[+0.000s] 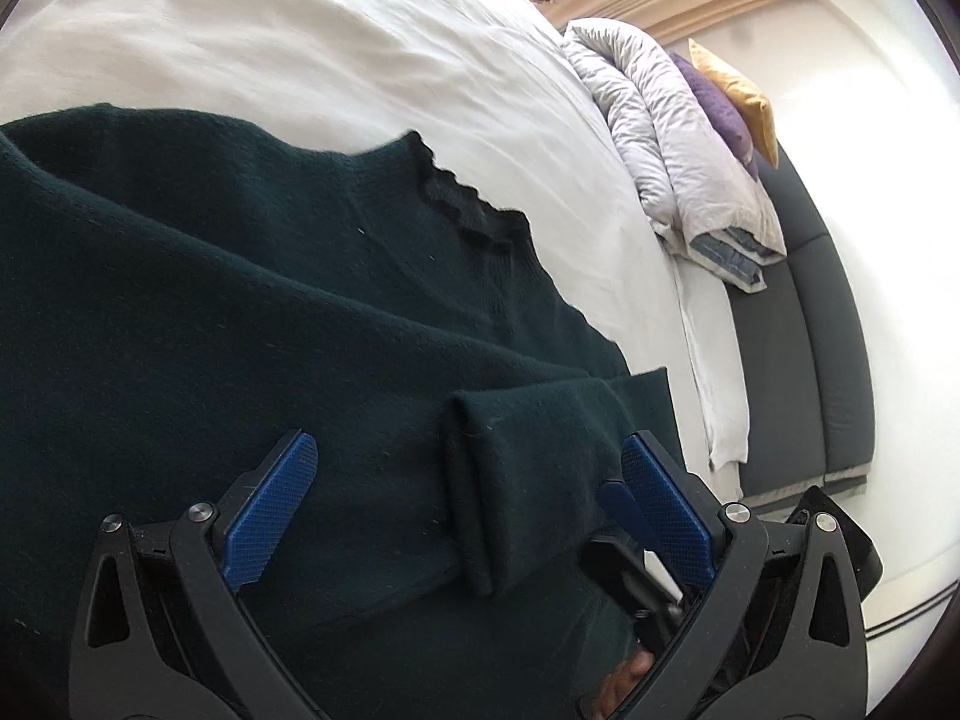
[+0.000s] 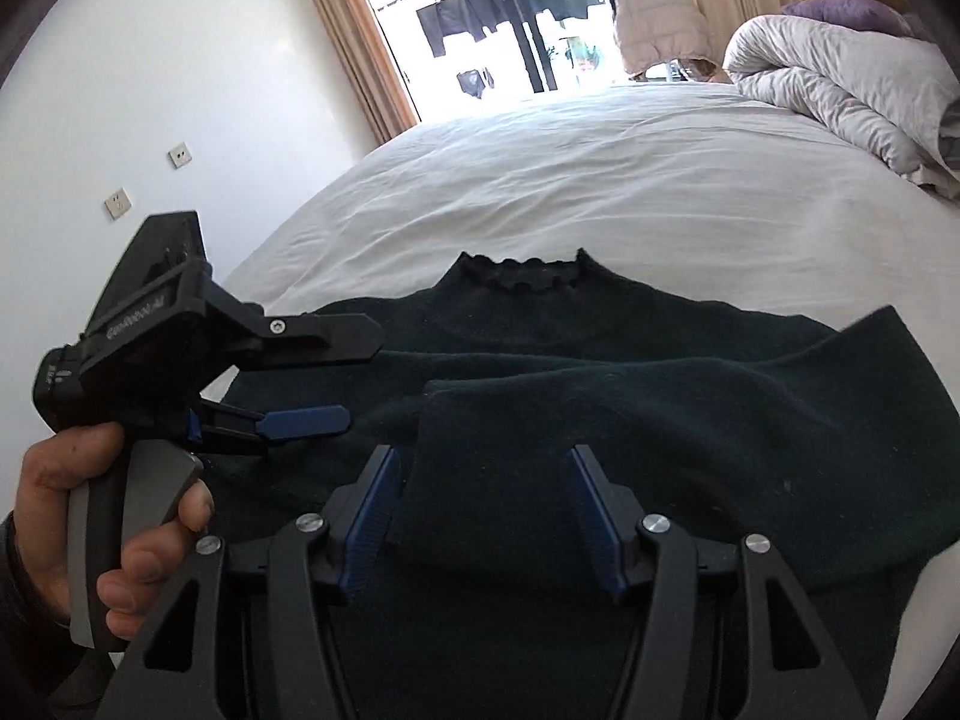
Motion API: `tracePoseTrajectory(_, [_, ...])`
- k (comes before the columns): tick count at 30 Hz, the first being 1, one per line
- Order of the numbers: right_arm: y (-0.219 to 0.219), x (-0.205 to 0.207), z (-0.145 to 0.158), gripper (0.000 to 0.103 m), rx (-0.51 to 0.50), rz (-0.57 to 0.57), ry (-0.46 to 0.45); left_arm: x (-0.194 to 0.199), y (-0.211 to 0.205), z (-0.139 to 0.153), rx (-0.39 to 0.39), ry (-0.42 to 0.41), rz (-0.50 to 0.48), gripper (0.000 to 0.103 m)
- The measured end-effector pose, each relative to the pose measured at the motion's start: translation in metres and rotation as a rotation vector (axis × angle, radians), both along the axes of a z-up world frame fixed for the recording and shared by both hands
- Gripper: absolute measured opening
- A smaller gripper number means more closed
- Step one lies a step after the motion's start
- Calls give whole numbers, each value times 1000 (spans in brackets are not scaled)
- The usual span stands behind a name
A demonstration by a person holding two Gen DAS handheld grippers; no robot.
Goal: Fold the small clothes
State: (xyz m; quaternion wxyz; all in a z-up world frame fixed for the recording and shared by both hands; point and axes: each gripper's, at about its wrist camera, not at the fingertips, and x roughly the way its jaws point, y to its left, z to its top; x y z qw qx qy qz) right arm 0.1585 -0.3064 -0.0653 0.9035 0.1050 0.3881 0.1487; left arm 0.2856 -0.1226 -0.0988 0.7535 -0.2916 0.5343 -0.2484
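A dark green knit sweater [image 2: 600,420] with a scalloped collar [image 2: 522,273] lies flat on the white bed [image 2: 600,180]. Both sleeves are folded across its body; one cuff [image 2: 456,420] ends just ahead of my right gripper [image 2: 480,456], which is open and empty above it. In the left wrist view the sweater [image 1: 240,300] fills the frame, with a sleeve cuff [image 1: 480,480] between the fingers of my left gripper [image 1: 468,450], which is open. The left gripper also shows in the right wrist view [image 2: 360,378], held by a hand over the sweater's left side.
A rumpled grey duvet [image 2: 840,78] with purple and yellow pillows [image 2: 852,6] sits at the bed's far right. A dark headboard [image 1: 798,348] borders the bed. A curtained balcony door [image 2: 510,18] and a white wall with sockets [image 2: 120,201] lie beyond.
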Motion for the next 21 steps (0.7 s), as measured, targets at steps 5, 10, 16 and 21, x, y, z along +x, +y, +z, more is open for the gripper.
tracePoseTrajectory(5, [-52,-25,10,60,96,-102,-22,-13,-20,-5,80,11,-7,103])
tracePoseTrajectory(10, [-109,-30,5,59,183,-222,2,-12,-37,-8,130,44,-15,84])
tracePoseTrajectory(16, [-145,-36,-4,57,264,-310,11,-12,-48,-20,176,75,-8,33])
tracePoseTrajectory(21, [-148,-34,-6,57,256,-312,22,-12,-42,-27,120,87,3,8])
